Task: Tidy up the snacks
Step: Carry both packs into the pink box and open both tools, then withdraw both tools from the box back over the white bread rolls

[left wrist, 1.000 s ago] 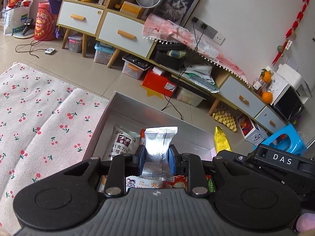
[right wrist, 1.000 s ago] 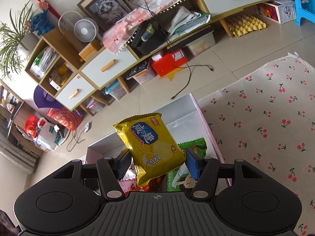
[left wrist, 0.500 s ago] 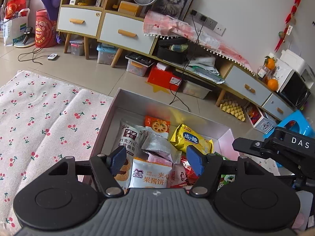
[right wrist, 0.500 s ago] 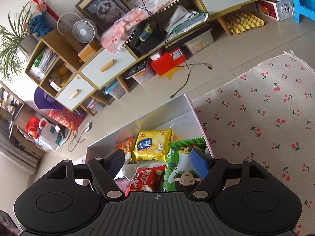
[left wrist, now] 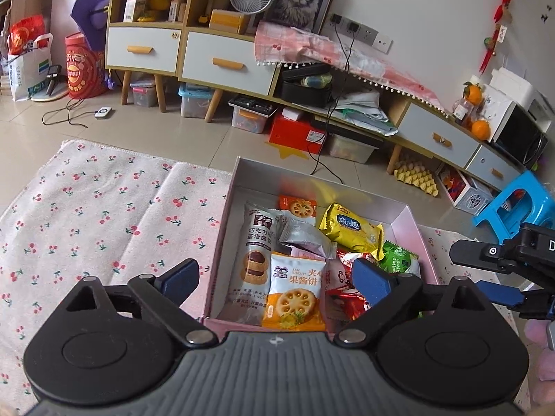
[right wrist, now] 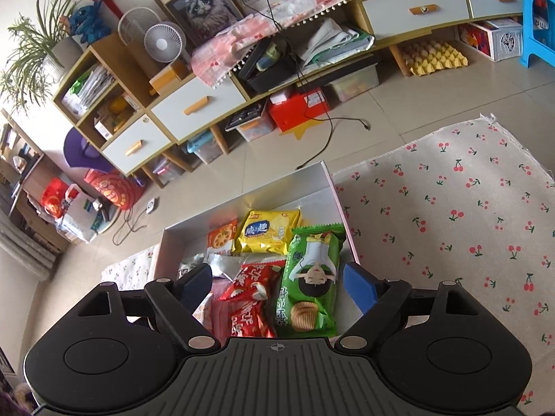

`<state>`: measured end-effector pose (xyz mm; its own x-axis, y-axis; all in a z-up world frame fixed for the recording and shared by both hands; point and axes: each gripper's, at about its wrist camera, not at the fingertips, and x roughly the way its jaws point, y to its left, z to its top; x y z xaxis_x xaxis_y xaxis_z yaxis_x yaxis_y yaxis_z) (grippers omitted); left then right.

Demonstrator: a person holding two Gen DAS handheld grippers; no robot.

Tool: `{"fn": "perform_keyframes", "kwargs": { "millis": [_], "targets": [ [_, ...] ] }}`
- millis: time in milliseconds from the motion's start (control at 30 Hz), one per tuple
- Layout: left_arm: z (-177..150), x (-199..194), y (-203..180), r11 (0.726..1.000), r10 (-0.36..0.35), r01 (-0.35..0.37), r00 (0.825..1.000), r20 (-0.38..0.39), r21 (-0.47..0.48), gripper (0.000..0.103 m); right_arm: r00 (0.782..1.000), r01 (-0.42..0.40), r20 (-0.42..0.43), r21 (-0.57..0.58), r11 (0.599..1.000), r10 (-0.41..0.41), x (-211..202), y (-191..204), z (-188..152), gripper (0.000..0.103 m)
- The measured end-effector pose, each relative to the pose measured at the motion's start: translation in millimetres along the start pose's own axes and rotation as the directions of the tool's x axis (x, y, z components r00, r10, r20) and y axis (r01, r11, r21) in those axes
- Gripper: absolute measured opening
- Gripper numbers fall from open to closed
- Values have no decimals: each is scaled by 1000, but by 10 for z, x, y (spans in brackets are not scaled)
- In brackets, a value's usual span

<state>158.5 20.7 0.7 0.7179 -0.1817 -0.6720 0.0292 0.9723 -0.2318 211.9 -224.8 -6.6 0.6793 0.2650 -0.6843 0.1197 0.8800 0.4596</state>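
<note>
An open silver box with pink rim (left wrist: 239,180) (right wrist: 326,187) sits on the cherry-print cloth and holds several snack packs. The yellow pack (left wrist: 350,230) (right wrist: 267,230) lies at the far side, the silver pack (left wrist: 305,237) near the middle. A green chip pack (right wrist: 310,277), a red pack (right wrist: 249,294) and an orange biscuit pack (left wrist: 295,294) lie nearer. My left gripper (left wrist: 277,282) is open and empty above the box's near edge. My right gripper (right wrist: 277,282) is open and empty above the box; it also shows in the left wrist view (left wrist: 499,270) at the right.
The cherry-print cloth (left wrist: 104,215) (right wrist: 451,208) spreads left and right of the box. Beyond lie a tiled floor, low cabinets (left wrist: 225,62), storage bins, a red box (left wrist: 298,131), a trailing cable (right wrist: 326,128) and a blue stool (left wrist: 513,204).
A second ago my left gripper held the silver pack and my right held the yellow pack. Both packs now lie in the box, and both grippers have opened wide and drawn back.
</note>
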Motion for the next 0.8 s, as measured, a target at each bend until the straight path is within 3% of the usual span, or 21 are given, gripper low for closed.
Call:
{"fn": "perform_keyframes", "kwargs": {
  "millis": [133, 400, 600, 800],
  "targets": [
    [24, -153, 56, 998, 38, -39, 999, 7, 51, 102, 1000, 13, -6, -53, 999, -13, -109, 83, -86, 92],
    [-25, -378, 214, 994, 72, -68, 997, -39, 85, 102, 1000, 15, -23, -136, 991, -19, -338, 268, -352, 96],
    [-191, -429, 329, 987, 78, -65, 993, -91, 145, 102, 998, 16, -60, -184, 983, -28, -411, 340, -643, 96],
    [-411, -392, 527, 982, 69, -52, 994, -89, 183, 102, 998, 10, -59, -182, 983, -21, -375, 320, -943, 96]
  ]
}}
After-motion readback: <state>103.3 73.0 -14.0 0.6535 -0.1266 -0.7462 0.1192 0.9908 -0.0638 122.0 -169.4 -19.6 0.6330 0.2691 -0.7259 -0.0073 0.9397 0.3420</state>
